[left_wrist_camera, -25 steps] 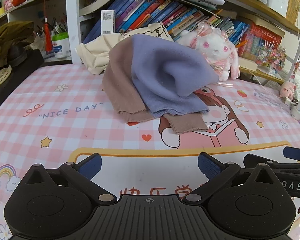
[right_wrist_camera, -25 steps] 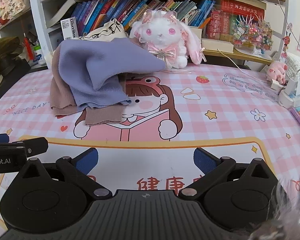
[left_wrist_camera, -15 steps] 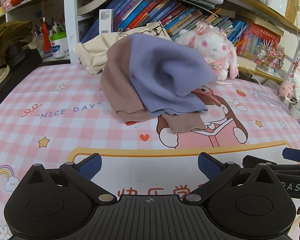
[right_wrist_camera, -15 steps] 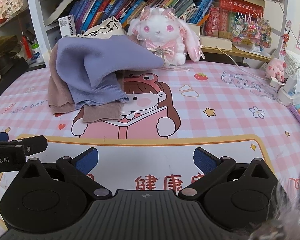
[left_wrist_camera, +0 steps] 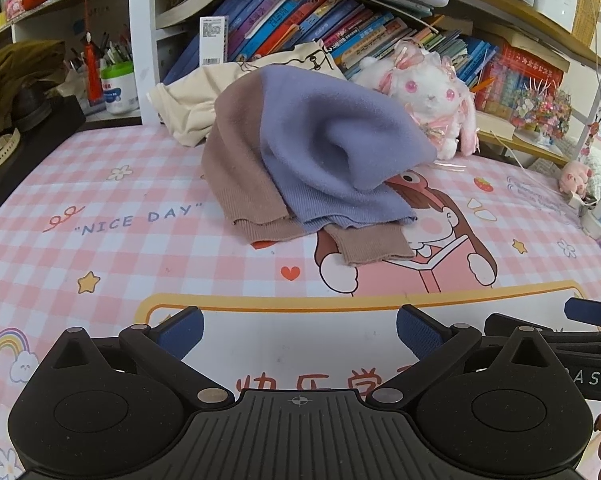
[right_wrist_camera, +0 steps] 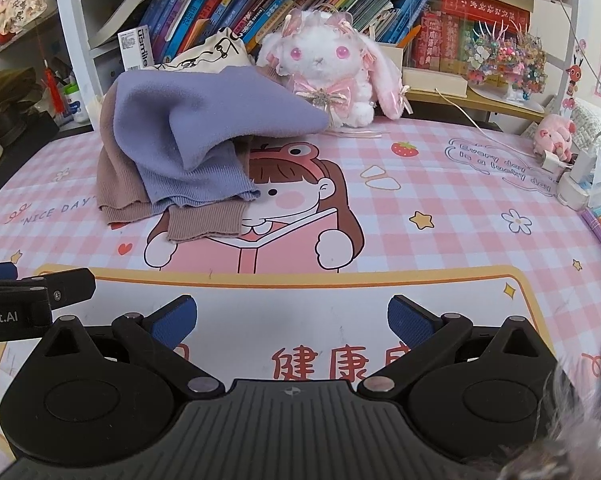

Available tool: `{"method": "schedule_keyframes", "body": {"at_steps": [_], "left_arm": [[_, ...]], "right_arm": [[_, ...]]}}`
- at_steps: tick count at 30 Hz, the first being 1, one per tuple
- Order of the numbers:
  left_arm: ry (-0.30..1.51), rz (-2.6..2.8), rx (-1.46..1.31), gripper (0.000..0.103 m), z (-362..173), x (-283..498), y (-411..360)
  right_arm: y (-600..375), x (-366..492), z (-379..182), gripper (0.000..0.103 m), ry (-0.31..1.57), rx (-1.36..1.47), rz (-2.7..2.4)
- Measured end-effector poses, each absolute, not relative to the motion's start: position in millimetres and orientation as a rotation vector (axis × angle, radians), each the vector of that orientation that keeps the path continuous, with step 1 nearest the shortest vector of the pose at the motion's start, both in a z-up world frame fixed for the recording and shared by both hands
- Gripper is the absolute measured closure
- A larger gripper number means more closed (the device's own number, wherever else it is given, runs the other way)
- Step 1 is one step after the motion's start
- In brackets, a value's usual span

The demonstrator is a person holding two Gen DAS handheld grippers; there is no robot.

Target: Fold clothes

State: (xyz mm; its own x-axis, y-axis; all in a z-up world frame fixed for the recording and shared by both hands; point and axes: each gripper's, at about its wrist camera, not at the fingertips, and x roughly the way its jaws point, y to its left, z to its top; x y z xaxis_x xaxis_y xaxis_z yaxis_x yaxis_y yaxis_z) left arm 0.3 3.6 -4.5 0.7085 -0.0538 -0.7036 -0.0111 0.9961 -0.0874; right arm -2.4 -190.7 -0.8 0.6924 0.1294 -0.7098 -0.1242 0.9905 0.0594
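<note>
A crumpled knit garment (left_wrist_camera: 312, 160), half lavender and half brown, lies heaped on the pink checked mat (left_wrist_camera: 100, 248). It shows in the right wrist view as the same garment (right_wrist_camera: 188, 148) at the left of centre. My left gripper (left_wrist_camera: 299, 330) is open over the white panel of the mat, well short of the garment, with nothing between its blue pads. My right gripper (right_wrist_camera: 292, 316) is open too, beside the left one, and holds nothing. The tip of each gripper shows at the edge of the other's view.
A cream cloth bag (left_wrist_camera: 204, 92) lies behind the garment against the bookshelf (left_wrist_camera: 300, 20). A white plush rabbit (right_wrist_camera: 332, 68) sits to the garment's right. A small pink pig toy (right_wrist_camera: 554, 140) and chargers (right_wrist_camera: 580, 184) stand at the far right edge.
Both grippers have edged slightly forward toward the garment, which now looks a little larger and lower in view. Both stay open; the garment has not moved.
</note>
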Motion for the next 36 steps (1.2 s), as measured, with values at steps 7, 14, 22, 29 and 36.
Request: {"method": "schedule_keyframes", "body": {"at_steps": [7,14,22,29,36], "left_arm": [[0.78,-0.018,-0.096,0.0,-3,-1,2],[0.793,-0.017,-0.106,0.0,-1,-1,2],[0.793,-0.019,-0.099,0.0,2,-3,-1],[0.788,-0.023,-0.089,0.0,4,-6,-3],[0.745,-0.044,-0.073,0.0,9,-11,2]], "right_arm": [[-190,-3,0,0.0,0.8,0.003,0.138],[-188,-6,1,0.0,0.794,-0.014,0.155],[-192,-7,1,0.0,0.799,0.009,0.146],[-192,-9,2,0.0,0.796,0.012,0.152],[-188,-10,3,0.0,0.786,0.025,0.137]]}}
